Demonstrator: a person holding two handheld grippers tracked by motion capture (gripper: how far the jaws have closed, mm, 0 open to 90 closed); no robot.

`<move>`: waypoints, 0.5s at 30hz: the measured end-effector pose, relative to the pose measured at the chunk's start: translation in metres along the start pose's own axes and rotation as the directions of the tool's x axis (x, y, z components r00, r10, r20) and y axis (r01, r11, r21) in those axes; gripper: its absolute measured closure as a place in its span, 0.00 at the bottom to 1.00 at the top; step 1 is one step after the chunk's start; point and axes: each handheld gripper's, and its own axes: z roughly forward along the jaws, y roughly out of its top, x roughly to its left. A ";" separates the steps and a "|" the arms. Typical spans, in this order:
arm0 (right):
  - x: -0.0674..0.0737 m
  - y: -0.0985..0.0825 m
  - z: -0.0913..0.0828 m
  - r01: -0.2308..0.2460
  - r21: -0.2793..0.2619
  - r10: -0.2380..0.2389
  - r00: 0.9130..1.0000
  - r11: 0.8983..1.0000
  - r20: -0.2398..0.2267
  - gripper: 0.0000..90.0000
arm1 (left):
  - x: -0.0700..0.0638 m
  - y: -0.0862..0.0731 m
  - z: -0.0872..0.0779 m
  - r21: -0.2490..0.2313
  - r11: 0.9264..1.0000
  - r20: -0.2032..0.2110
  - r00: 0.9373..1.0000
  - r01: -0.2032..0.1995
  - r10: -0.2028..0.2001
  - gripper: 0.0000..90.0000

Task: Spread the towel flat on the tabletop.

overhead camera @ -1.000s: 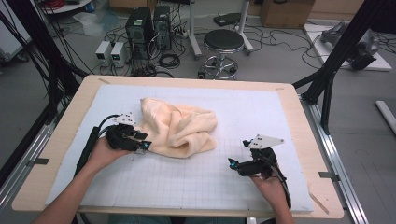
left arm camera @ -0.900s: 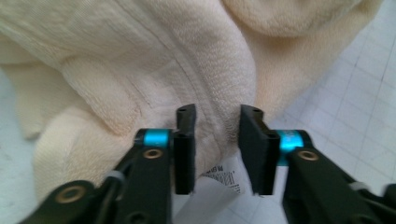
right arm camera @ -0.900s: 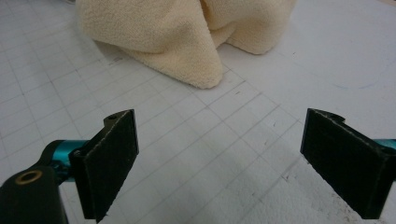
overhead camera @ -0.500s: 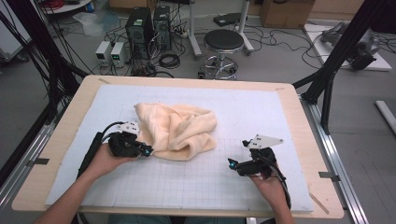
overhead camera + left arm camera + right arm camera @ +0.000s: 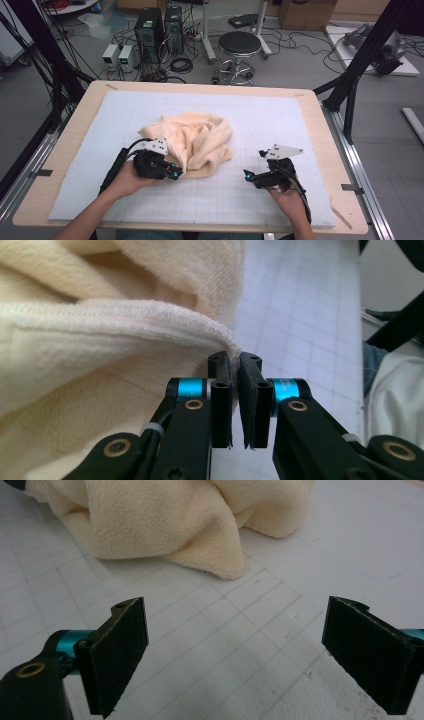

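The left gripper's (image 5: 234,390) fingers (image 5: 221,405) had just been closing and now stood together on the hemmed edge of the cream towel (image 5: 100,340), a thin lip of cloth pinched at their tips. Compared with a second earlier, that gripper (image 5: 157,166) had slid along the near side of the towel (image 5: 197,142) toward the middle of the table (image 5: 60,150), and the cloth had bunched up with it (its left corner now dragged inward). That suggested the grab was done and the drag or unfolding had begun. The right gripper's (image 5: 235,650) fingers (image 5: 117,650) stood wide apart over the bare gridded mat (image 5: 210,645), with nothing between them, and the hand had not shifted; it looked ready to take the nearest free corner. The left gripper view showed the pinch itself, which the high view hid under the hand. The right gripper view showed the towel's loose corner (image 5: 225,567) lying flat ahead, well apart from its fingers.
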 end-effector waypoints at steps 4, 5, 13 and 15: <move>0.000 0.000 0.000 0.009 0.000 -0.009 1.000 1.000 -0.002 0.12 | -0.009 0.006 0.008 0.006 1.000 0.039 0.999 -0.020 0.020 0.93; 0.000 0.000 0.000 0.009 0.000 -0.009 1.000 1.000 -0.002 0.12 | -0.012 0.007 0.010 0.007 1.000 0.049 0.998 -0.030 0.029 0.93; -0.001 0.000 0.000 0.008 -0.003 -0.008 1.000 1.000 -0.004 0.12 | -0.030 0.019 0.020 -0.002 0.998 0.111 0.992 -0.063 0.063 0.94; -0.001 0.000 0.000 0.006 -0.002 -0.007 1.000 1.000 -0.004 0.12 | -0.033 0.022 0.022 -0.008 0.997 0.122 0.990 -0.072 0.072 0.94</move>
